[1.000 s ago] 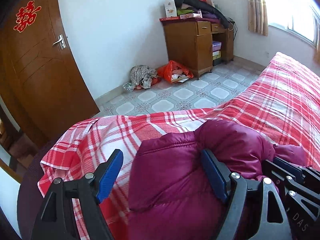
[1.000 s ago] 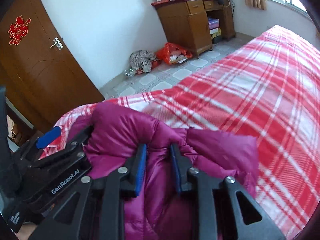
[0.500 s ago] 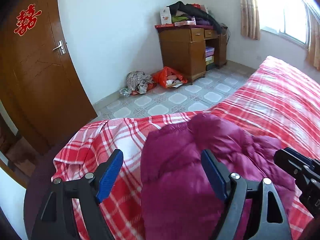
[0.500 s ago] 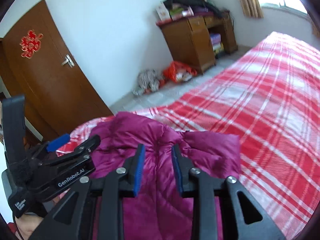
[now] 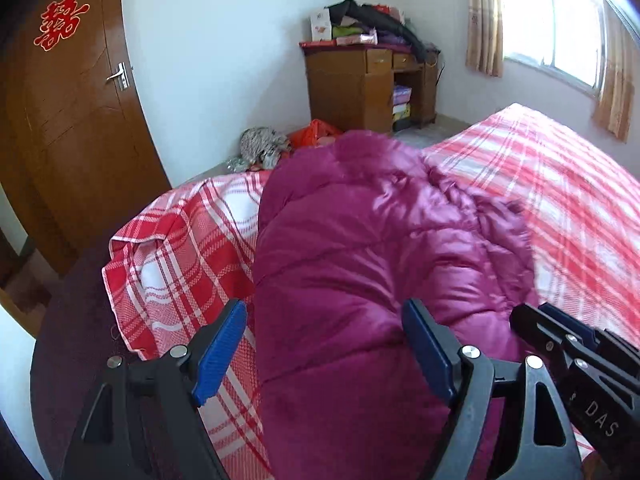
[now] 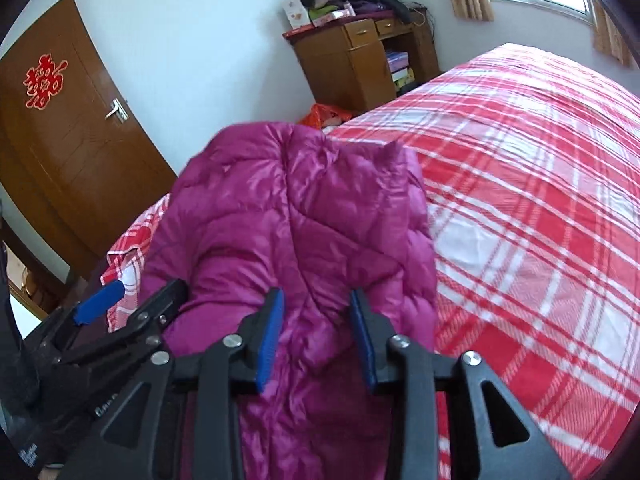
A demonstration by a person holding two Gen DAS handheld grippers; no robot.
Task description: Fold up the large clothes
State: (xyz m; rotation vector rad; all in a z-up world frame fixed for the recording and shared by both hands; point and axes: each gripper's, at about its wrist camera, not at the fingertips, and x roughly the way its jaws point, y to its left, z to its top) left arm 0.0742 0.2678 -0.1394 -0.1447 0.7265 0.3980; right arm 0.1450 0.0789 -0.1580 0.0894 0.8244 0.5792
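A magenta quilted down jacket (image 5: 360, 264) lies bunched on the red-and-white plaid bed sheet (image 5: 560, 200). My left gripper (image 5: 328, 352) is wide open, its blue pads either side of the jacket's near bulk, not clamped. My right gripper (image 6: 318, 336) is shut on a fold of the jacket (image 6: 304, 216), which rises in front of it. The right gripper also shows in the left wrist view (image 5: 576, 344), and the left gripper in the right wrist view (image 6: 132, 304).
The bed corner (image 5: 120, 256) drops off on the left toward a brown door (image 5: 68, 128). A wooden desk (image 5: 360, 84) piled with clothes stands against the far wall. Bags and cloth (image 5: 280, 144) lie on the tiled floor. The plaid sheet (image 6: 540, 200) stretches right.
The jacket has been lifted and pulled up, now rising higher and hiding more floor. The right gripper stays shut on its fold; the left stays open.
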